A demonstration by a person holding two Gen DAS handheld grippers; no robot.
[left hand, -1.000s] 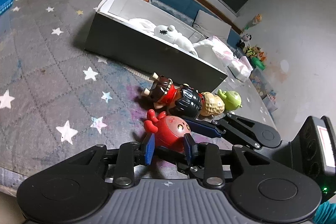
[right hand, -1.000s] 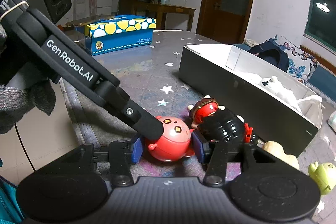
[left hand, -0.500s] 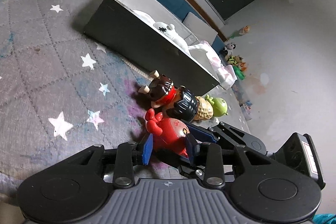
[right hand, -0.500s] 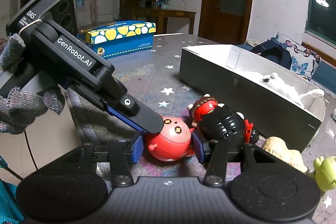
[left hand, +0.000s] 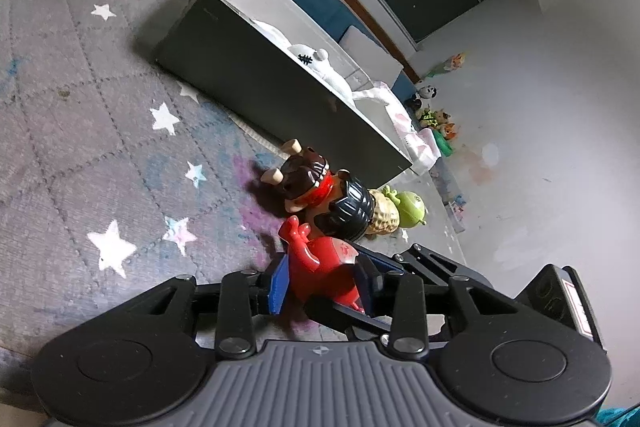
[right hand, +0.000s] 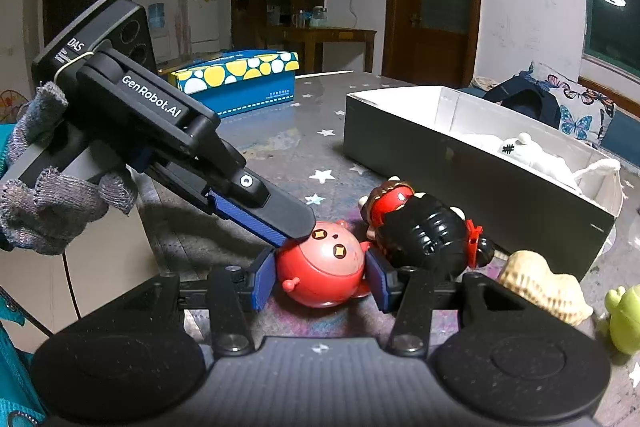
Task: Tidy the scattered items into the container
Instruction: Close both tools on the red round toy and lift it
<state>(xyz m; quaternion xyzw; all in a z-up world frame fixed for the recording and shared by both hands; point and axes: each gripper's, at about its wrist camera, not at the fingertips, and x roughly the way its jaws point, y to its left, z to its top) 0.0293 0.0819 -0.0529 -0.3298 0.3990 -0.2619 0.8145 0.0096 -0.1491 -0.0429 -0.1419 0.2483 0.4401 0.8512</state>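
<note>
A: Which step is the person on?

B: The pick-up of the red round toy point(right hand: 320, 269). It lies on the star-patterned surface point(left hand: 80, 147), and both grippers are on it. The right gripper point(right hand: 320, 277) has its blue pads against the toy's two sides, closed on it. The left gripper point(left hand: 320, 281) also grips the same toy, its pads pressed to the red body in its own view; from the right camera one of its fingers rests on top of the toy's face.

A: And the container?

B: The long open box point(right hand: 480, 183) stands just past the toys, near but not touching the red one. A white plush figure point(right hand: 532, 157) already lies inside. Still outside it are the black and red horned figure point(right hand: 420, 231), touching the red toy, then the tan peanut-shaped toy point(right hand: 540, 287) and the green toy point(right hand: 624, 311).

A: What does the next move call for?

B: Probably one gripper must let go so the other can lift. The lift should go straight up, since the horned figure leans against the toy and could be dragged. Then it must clear the box's near wall before release.
</note>
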